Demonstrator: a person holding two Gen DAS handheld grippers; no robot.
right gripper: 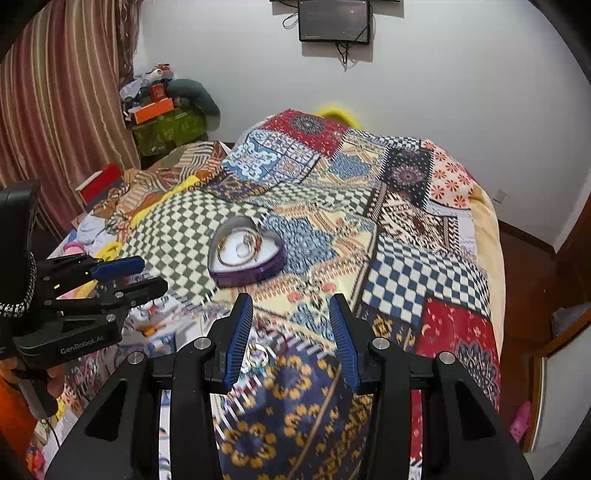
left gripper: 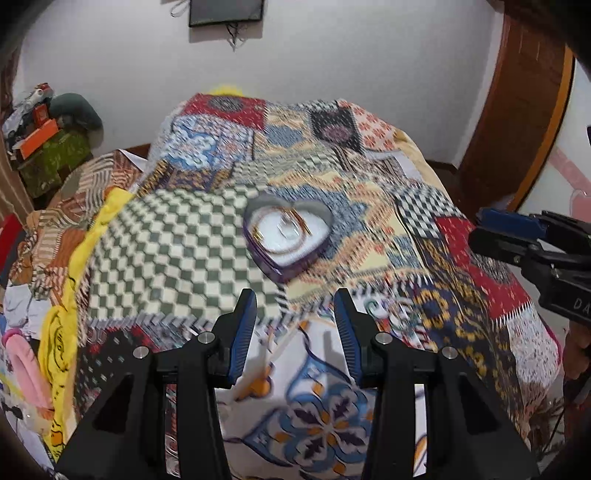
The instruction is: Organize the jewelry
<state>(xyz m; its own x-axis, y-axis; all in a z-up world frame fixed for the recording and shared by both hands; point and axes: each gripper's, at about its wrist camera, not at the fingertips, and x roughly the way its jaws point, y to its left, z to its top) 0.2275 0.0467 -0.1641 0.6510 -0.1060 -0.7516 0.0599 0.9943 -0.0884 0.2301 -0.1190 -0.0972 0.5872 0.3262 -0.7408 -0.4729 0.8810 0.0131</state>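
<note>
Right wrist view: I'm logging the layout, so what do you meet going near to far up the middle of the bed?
Right gripper with open jaws → small ring on the quilt beside its left finger → heart-shaped jewelry box holding bangles → patchwork quilt → wall screen.

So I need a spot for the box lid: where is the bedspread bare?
Free: green checkered patch left of the heart-shaped box, and blue checkered patch to its right. Crowded: ring between the right hand-held gripper fingers; clutter along the left edge.
</note>
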